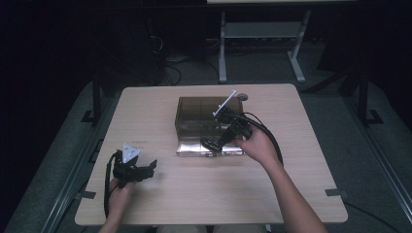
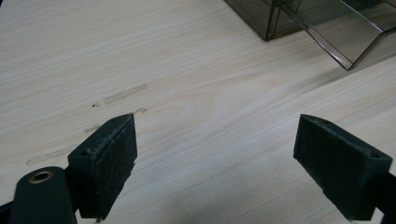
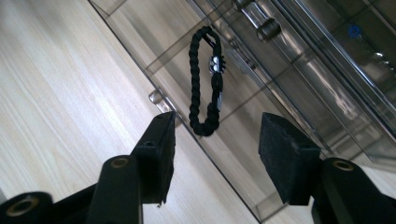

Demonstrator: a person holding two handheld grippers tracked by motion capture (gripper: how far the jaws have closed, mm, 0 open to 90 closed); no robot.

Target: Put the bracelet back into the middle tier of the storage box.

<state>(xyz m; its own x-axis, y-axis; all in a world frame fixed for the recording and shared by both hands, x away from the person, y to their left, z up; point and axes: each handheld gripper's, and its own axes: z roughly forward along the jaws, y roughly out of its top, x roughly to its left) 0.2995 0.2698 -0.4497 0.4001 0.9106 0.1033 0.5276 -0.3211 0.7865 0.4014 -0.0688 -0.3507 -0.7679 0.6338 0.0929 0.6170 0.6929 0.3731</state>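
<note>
A black braided bracelet with a small metal bead lies flat in the pulled-out clear drawer of a smoky plastic organiser box. My right gripper hovers just over the drawer, open, its jaws to either side of the bracelet's near end without touching it. In the high view this right gripper reaches from the right hand across the drawer front. My left gripper rests low at the table's near left, open and empty, its fingertips wide apart above bare wood.
The wooden table has open room left of the box and along the front. A small round object sits behind the box. The box corner shows far ahead of the left gripper. Grey desk legs stand beyond the table.
</note>
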